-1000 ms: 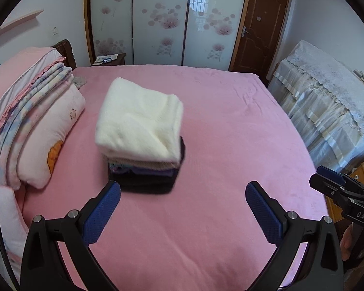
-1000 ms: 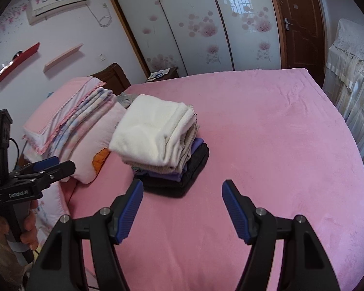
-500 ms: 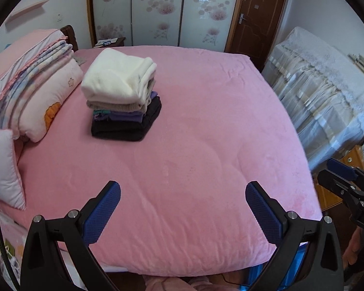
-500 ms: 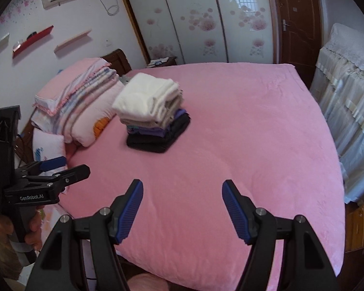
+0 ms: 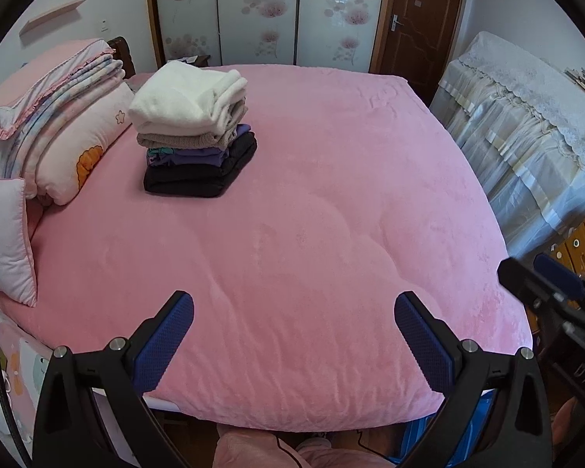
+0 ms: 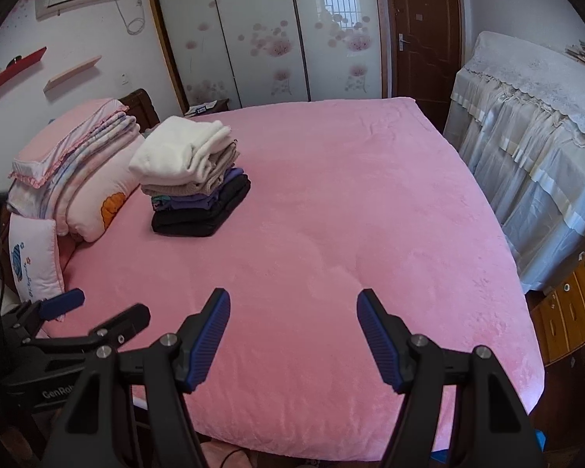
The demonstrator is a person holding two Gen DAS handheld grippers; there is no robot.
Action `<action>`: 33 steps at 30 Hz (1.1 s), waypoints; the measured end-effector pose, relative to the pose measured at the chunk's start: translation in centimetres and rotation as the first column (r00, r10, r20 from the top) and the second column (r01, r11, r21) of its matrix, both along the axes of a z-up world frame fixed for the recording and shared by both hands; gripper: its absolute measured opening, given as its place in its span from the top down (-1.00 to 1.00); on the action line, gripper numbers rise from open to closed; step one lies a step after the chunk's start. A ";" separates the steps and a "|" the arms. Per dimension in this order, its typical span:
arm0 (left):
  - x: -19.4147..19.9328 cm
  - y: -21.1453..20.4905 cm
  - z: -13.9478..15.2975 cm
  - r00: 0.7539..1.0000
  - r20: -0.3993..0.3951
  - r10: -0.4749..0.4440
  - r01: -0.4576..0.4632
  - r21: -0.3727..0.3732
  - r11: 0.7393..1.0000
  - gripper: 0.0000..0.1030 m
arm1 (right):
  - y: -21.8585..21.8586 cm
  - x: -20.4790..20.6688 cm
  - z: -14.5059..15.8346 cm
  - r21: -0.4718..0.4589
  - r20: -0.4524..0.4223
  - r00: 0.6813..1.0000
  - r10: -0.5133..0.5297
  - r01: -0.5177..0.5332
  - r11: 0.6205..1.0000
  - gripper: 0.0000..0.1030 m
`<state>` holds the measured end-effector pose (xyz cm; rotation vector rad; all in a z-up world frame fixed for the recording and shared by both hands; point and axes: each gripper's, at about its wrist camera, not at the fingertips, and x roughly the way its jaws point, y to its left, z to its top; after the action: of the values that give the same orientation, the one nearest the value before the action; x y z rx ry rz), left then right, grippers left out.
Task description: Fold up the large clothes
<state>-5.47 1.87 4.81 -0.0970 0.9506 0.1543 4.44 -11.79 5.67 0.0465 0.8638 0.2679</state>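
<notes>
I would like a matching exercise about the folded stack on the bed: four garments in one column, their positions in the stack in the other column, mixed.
Garments:
1. white garment
2. beige garment
3. purple garment
4. black garment

Positions:
A. directly on the pink bedcover
B. top of the stack
C. just above the black one
D. just under the white one

Pairs: 1-B, 2-D, 3-C, 4-A

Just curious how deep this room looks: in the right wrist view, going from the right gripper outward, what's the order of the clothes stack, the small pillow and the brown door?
From the right gripper:
1. Small pillow, near left, at the bed's edge.
2. Clothes stack, farther up the bed, left of middle.
3. Brown door, far wall, right of middle.
</notes>
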 end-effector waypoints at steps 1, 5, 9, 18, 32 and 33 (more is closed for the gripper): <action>-0.1 -0.2 0.1 1.000 0.008 -0.002 0.002 0.002 1.000 -0.99 | 0.0 0.0 -0.1 -0.001 -0.006 1.000 0.002 -0.002 1.000 -0.32; -0.3 -1.0 0.2 1.000 0.018 -0.006 0.005 0.012 1.000 -0.99 | -0.1 -0.2 -0.6 -0.006 -0.016 1.000 0.005 -0.005 1.000 -0.32; -0.2 -1.3 0.2 1.000 0.016 -0.006 0.006 0.017 1.000 -0.99 | -0.3 -0.2 -0.8 -0.007 -0.026 1.000 0.007 -0.008 1.000 -0.32; 0.1 -1.2 0.2 1.000 0.008 -0.002 0.002 0.008 1.000 -0.99 | -0.5 -0.1 -0.8 -0.009 -0.032 0.999 0.005 -0.005 1.000 -0.32; 0.2 -1.7 0.1 1.000 -0.002 -0.008 0.008 0.014 1.000 -0.99 | -1.1 0.1 -1.1 -0.003 -0.045 0.999 0.002 -0.002 1.000 -0.32; 0.2 -1.7 0.1 1.000 -0.002 -0.009 0.009 0.015 1.000 -0.99 | -1.2 0.1 -1.2 -0.003 -0.046 0.999 0.000 0.000 1.000 -0.32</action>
<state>-5.22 0.19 4.94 -0.0787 0.9514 0.1537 4.49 -12.96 4.44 0.0499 0.9095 0.2668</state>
